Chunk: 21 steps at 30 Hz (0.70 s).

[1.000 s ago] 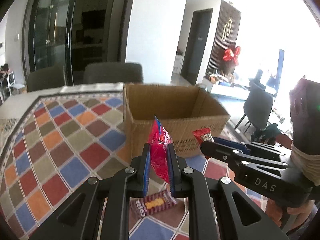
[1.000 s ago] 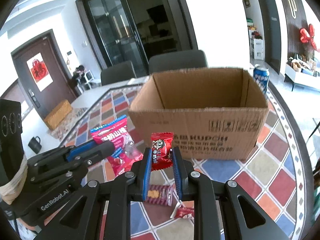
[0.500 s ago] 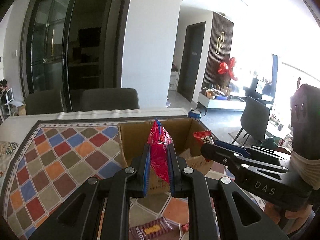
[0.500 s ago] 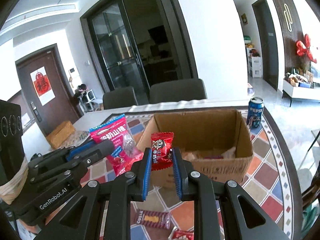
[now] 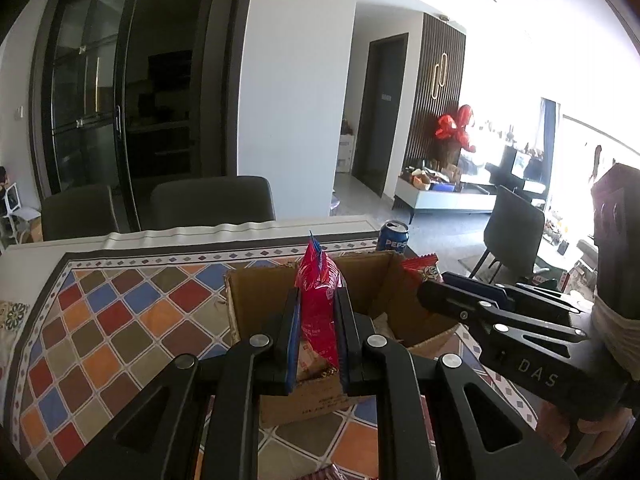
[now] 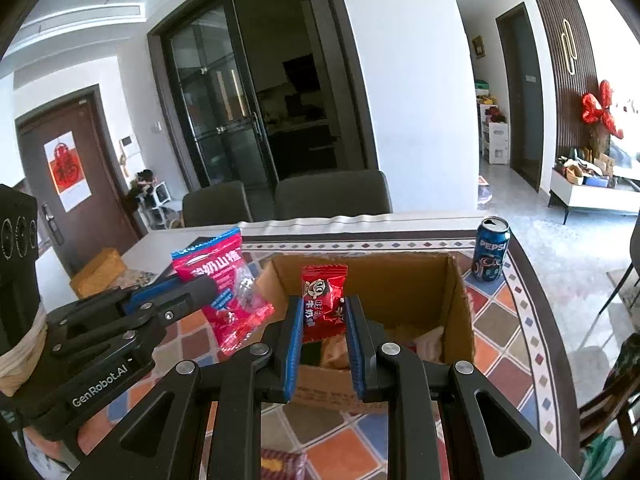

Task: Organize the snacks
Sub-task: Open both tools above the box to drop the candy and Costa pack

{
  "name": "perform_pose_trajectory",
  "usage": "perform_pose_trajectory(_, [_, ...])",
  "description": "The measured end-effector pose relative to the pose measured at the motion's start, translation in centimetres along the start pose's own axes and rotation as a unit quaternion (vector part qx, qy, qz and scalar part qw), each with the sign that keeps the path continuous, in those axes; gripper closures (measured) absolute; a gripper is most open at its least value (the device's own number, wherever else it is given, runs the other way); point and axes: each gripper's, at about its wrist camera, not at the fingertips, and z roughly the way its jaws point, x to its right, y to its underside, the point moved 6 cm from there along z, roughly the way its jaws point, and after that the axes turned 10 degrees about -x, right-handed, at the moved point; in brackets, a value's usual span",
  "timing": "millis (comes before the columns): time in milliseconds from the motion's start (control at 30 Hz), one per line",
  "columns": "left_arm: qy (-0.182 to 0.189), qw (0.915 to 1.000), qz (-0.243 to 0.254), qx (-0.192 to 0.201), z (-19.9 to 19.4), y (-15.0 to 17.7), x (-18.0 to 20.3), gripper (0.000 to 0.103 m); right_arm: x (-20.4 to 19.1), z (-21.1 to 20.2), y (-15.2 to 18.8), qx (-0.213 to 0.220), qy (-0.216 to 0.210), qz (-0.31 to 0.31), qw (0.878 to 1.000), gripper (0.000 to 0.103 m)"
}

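Note:
My left gripper (image 5: 318,304) is shut on a red and blue snack bag (image 5: 318,280), held edge-on above the open cardboard box (image 5: 256,304). The same bag (image 6: 224,280) shows flat in the right wrist view, left of the box (image 6: 460,304). My right gripper (image 6: 322,312) is shut on a small red candy packet (image 6: 323,294) over the box opening; that packet (image 5: 422,268) shows at the box's right rim in the left wrist view. Several wrapped snacks lie inside the box.
A blue Pepsi can (image 6: 491,249) stands behind the box on the right, also in the left wrist view (image 5: 393,236). A checkered mat (image 5: 100,320) covers the table. A wrapped snack (image 6: 282,465) lies on the mat before the box. Dark chairs (image 6: 332,194) stand behind.
Both grippers have risen and moved forward with their snacks, from in front of the box's wall to above its opening. The box's inside now shows.

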Motion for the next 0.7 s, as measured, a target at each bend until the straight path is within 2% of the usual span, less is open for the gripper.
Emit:
perform_pose_trajectory(467, [0.004, 0.9987, 0.012, -0.050, 5.8, -0.9, -0.4, 0.086, 2.5, 3.6, -1.5, -0.028, 0.028, 0.004, 0.999, 0.081])
perform_pose_trajectory(533, [-0.003, 0.9981, 0.019, -0.059, 6.6, -0.8, -0.4, 0.083, 2.8, 4.2, -1.5, -0.034, 0.034, 0.004, 0.999, 0.081])
perform_pose_trajectory(567, [-0.011, 0.9978, 0.020, -0.062, 6.8, -0.7, -0.6, 0.077, 2.9, 4.6, -1.4, -0.041, 0.040, 0.001, 0.998, 0.081])
perform_pose_trajectory(600, [-0.022, 0.9975, 0.021, -0.064, 6.8, -0.7, -0.7, 0.066, 3.0, 4.8, -1.4, -0.044, 0.044, 0.001, 0.998, 0.079])
perform_pose_trajectory(633, [-0.032, 0.9973, 0.020, -0.062, 6.7, -0.5, -0.9, 0.062, 3.1, 5.0, -1.2, -0.049, 0.047, 0.003, 0.998, 0.075])
perform_pose_trajectory(667, [-0.036, 0.9973, 0.019, -0.061, 6.7, -0.4, -0.9, 0.060, 3.3, 5.2, -1.0, -0.055, 0.050, 0.007, 0.997, 0.064])
perform_pose_trajectory(700, [-0.037, 0.9972, 0.020, -0.062, 6.6, -0.2, -1.0, 0.060, 3.4, 5.3, -0.8, -0.057, 0.054, 0.011, 0.997, 0.061])
